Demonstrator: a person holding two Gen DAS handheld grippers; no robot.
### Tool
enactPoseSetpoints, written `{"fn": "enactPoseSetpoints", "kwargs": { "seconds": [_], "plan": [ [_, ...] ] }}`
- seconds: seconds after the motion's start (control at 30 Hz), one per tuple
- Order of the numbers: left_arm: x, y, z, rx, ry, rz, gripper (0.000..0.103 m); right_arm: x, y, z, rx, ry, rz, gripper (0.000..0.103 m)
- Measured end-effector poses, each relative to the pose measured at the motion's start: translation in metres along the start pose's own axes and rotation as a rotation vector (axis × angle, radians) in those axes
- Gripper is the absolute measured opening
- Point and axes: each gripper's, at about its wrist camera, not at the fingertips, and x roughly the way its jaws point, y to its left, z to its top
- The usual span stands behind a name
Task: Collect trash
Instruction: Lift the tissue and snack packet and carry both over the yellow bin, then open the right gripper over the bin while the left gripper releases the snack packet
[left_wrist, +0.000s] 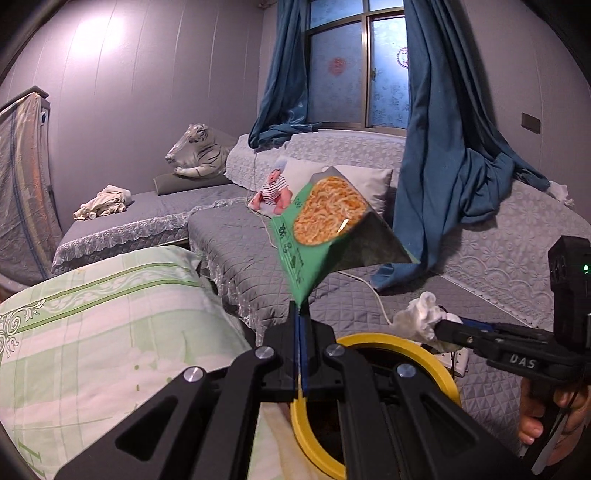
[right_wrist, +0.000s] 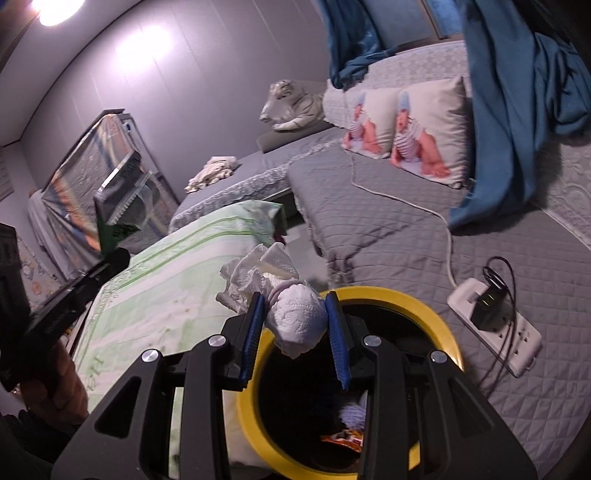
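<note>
Here, "DAS" is the only lettering you can read, white on the black body of your right gripper (left_wrist: 441, 328); the print on the green snack packet (left_wrist: 325, 218) is too small to make out. Around you lies a bedroom: grey quilted bed (right_wrist: 406, 236), blue curtains (left_wrist: 436, 147), and a green-patterned pillow (left_wrist: 92, 314). Your left gripper (left_wrist: 298, 314) has its jaws fully shut on the packet's lower corner, holding it up. Your right jaws, partly open, clamp a crumpled white tissue (right_wrist: 295, 321) above the yellow-rimmed bin (right_wrist: 436, 317).

glossy snack packet (left_wrist: 328, 206), embossed paper tissue (right_wrist: 299, 321)
</note>
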Motion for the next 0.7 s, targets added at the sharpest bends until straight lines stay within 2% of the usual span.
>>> {"fn": "enactPoseSetpoints", "kwargs": {
  "seconds": [0.2, 0.33, 0.5, 0.6, 0.63, 0.7],
  "plan": [
    [0.007, -0.022, -0.001, 0.024, 0.009, -0.016, 0.000, 0.004, -0.021, -0.012, 0.031, 0.018, -0.025, 0.032],
    [0.028, -0.030, -0.006, 0.024, 0.051, -0.028, 0.000, 0.014, -0.032, -0.022, 0.058, 0.051, -0.048, 0.032],
    [0.074, -0.030, -0.022, -0.020, 0.180, -0.080, 0.000, 0.033, -0.042, -0.033, 0.078, 0.110, -0.090, 0.036],
    [0.092, -0.024, -0.032, -0.046, 0.226, -0.078, 0.001, 0.040, -0.049, -0.037, 0.091, 0.131, -0.138, 0.044],
    [0.097, -0.021, -0.034, -0.065, 0.240, -0.083, 0.004, 0.040, -0.051, -0.038, 0.101, 0.132, -0.143, 0.044],
    [0.103, -0.009, -0.037, -0.113, 0.268, -0.079, 0.019, 0.036, -0.055, -0.038, 0.110, 0.126, -0.162, 0.049]
  ]
}}
